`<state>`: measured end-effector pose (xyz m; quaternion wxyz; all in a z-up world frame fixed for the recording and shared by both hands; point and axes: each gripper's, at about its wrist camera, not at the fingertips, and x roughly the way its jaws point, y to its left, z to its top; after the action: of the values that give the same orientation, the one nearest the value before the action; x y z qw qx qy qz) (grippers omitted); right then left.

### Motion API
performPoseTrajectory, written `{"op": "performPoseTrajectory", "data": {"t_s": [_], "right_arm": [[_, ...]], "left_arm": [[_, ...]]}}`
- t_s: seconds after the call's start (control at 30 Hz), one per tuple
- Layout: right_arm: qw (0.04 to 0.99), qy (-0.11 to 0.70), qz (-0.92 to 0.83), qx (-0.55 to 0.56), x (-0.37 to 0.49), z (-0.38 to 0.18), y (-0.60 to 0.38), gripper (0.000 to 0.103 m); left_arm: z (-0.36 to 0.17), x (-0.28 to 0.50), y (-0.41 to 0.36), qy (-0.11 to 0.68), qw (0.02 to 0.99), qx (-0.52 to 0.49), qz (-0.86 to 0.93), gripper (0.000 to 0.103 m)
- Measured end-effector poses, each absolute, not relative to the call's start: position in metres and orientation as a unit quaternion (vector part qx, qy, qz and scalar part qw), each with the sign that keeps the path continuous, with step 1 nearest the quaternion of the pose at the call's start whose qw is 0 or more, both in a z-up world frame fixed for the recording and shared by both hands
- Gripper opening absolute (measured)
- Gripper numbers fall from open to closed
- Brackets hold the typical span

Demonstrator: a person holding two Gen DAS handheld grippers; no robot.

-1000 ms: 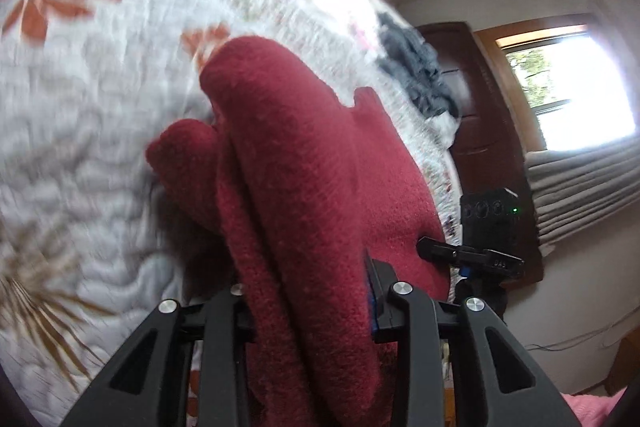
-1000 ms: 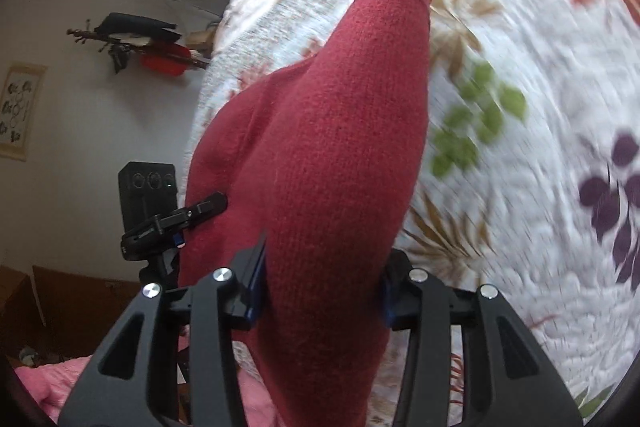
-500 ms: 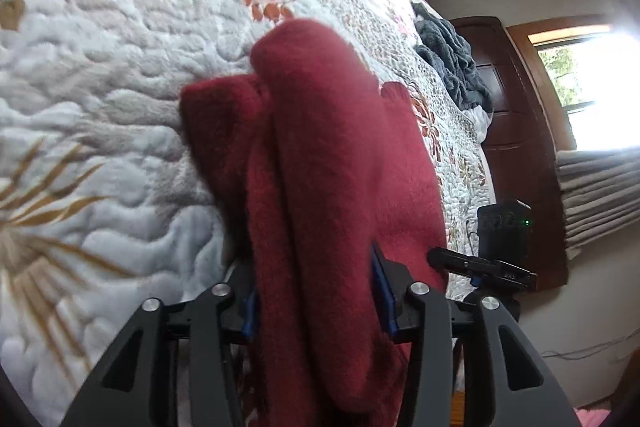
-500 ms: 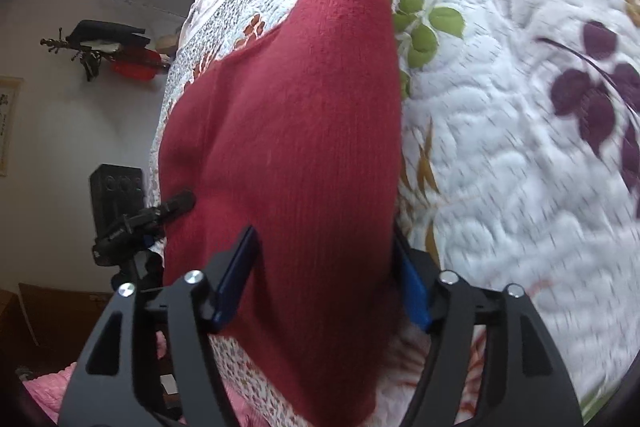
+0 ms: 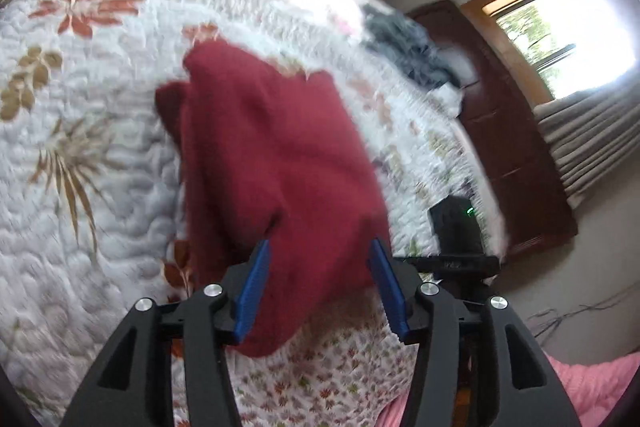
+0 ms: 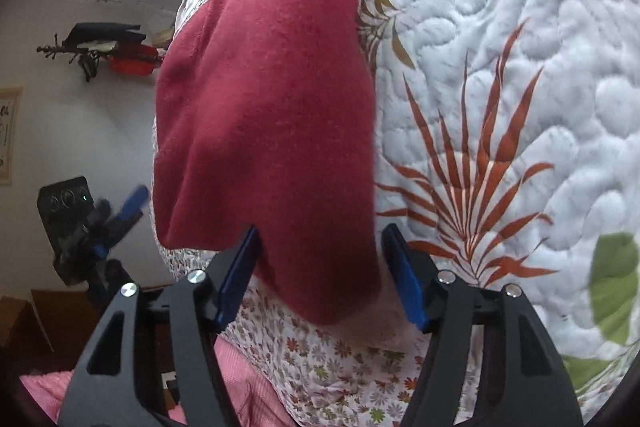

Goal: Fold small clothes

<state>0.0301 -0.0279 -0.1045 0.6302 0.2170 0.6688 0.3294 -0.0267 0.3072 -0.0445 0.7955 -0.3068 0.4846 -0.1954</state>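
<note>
- The red sweater [image 5: 276, 163] lies on the bed quilt [image 5: 92, 155] right in front of both my claws, doubled over itself, so one fold looks done.
- Its near edge hangs a little over the side of the bed, between my fingers.
- I judge that one more fold, or some smoothing, is left; how the sleeves lie under the body I cannot tell.
- My left claw [image 5: 320, 259] has its blue pads apart, one at each side of the near hem, and it grips nothing.
- My right claw [image 6: 320, 247] is also spread wide around the near corner of the sweater, not pinching it.
- Both claws point forward along the bed, low, near the edge.
- The gray cloth [image 5: 412, 47] lies far ahead, untouched.
</note>
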Motion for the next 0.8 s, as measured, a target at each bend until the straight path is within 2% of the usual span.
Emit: {"op": "performPoseTrajectory", "data": {"t_s": [0.07, 0.13, 0.2, 0.27, 0.4, 0.57, 0.67, 0.8], "right_arm": [[0.629, 0.670, 0.326, 0.220, 0.030, -0.104, -0.028, 0.054], [0.629, 0.672, 0.328, 0.215, 0.031, -0.099, -0.022, 0.038], [0.629, 0.672, 0.331, 0.207, 0.033, -0.093, -0.020, 0.029], [0.633, 0.668, 0.337, 0.198, 0.032, -0.083, -0.018, 0.025], [0.641, 0.661, 0.347, 0.179, 0.032, -0.068, -0.019, 0.022], [0.639, 0.679, 0.329, 0.149, 0.027, -0.089, -0.009, 0.022], [0.635, 0.682, 0.322, 0.166, 0.026, -0.100, -0.009, 0.022], [0.640, 0.679, 0.316, 0.174, 0.025, -0.102, -0.010, 0.025]], "left_arm": [[-0.058, -0.026, 0.303, 0.501, 0.787, -0.308, -0.186, 0.052], [-0.074, -0.023, 0.302, 0.516, 0.766, -0.333, -0.189, 0.049], [-0.083, -0.022, 0.300, 0.527, 0.756, -0.339, -0.190, 0.019], [-0.090, -0.021, 0.302, 0.531, 0.749, -0.351, -0.183, 0.010], [-0.092, -0.027, 0.321, 0.507, 0.750, -0.389, -0.169, 0.009], [-0.121, -0.030, 0.327, 0.526, 0.731, -0.404, -0.160, 0.009], [-0.134, -0.030, 0.329, 0.524, 0.729, -0.412, -0.155, 0.009], [-0.133, -0.031, 0.329, 0.525, 0.734, -0.402, -0.153, 0.009]]}}
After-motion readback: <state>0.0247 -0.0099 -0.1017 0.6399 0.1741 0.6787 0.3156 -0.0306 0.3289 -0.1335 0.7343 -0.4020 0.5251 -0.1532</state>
